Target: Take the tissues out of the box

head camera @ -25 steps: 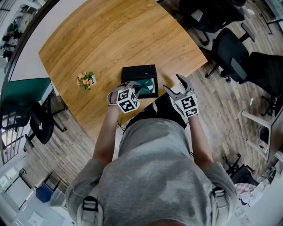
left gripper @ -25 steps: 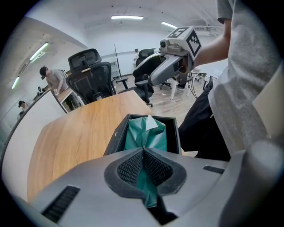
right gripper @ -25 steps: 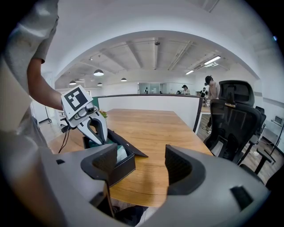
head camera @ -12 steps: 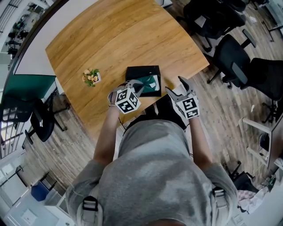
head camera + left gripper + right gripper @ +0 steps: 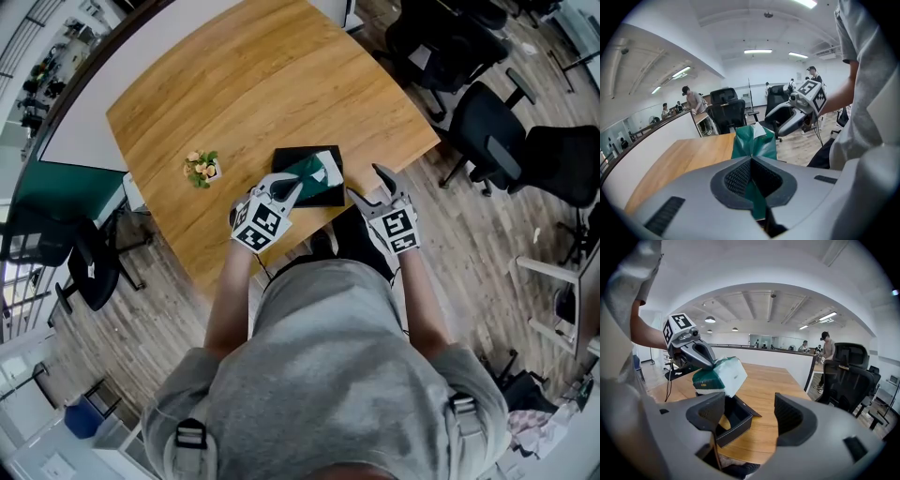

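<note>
Since one second ago, the green tissue pack point(image 5: 312, 171) has come up out of the black box point(image 5: 319, 199), and the left tool point(image 5: 289, 190) that carries it has risen with it. Now the pack hangs tilted over the open box, and in the right gripper view its white side faces the right tool point(image 5: 368, 187). The left tool is clenched on the green wrapper of the pack, with the film pinched between its jaws. The right tool is just beside the box, at the desk edge nearest to the person. Its jaws have closed a little just now, but they stand wide apart and grip nothing. The box lies on the wooden desk point(image 5: 244, 84), near the edge in front of the person. Further to the left on the desk stands a small flower pot point(image 5: 202, 169), well apart from the box. Black office chairs point(image 5: 492, 122) stand on the floor beyond the right corner of the desk.
</note>
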Motion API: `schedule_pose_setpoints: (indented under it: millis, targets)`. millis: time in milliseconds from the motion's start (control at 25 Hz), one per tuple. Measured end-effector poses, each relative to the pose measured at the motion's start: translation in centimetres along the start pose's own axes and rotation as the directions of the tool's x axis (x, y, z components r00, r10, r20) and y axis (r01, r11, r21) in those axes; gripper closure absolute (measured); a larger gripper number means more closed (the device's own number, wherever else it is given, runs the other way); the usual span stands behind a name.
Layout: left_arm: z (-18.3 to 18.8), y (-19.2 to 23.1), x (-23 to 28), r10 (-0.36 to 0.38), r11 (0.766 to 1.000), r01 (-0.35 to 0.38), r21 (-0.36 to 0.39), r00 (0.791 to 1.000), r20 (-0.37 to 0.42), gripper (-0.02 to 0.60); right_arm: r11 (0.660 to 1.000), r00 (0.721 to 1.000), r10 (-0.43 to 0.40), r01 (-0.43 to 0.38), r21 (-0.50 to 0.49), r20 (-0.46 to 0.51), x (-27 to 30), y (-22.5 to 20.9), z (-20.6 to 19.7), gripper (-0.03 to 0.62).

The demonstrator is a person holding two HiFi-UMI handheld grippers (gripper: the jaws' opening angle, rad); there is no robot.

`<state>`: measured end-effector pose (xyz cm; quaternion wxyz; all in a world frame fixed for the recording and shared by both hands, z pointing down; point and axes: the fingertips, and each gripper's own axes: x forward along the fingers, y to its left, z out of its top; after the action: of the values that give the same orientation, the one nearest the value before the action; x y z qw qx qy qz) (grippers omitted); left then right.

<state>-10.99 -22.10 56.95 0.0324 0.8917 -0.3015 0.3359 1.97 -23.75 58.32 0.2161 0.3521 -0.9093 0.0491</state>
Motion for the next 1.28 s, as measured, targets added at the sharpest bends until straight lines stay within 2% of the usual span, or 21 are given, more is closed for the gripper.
schedule_pose_setpoints:
  millis: [440,760,1280]
  targets:
    - [3.4,0.5,-4.5,0.077,0.997,-0.078,0.006,0.991,0.108,0.561,0.997,1.000,0.000,0.002,-0.074,0.025,-0.9,1.2,2.3,0.279]
    - [3.4,0.4,-5.9,0.122,0.992,-0.123,0.001,0.983,0.137,0.561,0.996,0.999,-0.007,0.011,-0.085,0.048,-1.8,1.3,2.9,0.279]
    - [2.7,0.2,-7.7,0.164,0.986,-0.163,-0.019,0.974,0.154,0.561,0.993,0.999,0.013,-0.009,-0.118,0.032,-1.8,1.8,2.8,0.279]
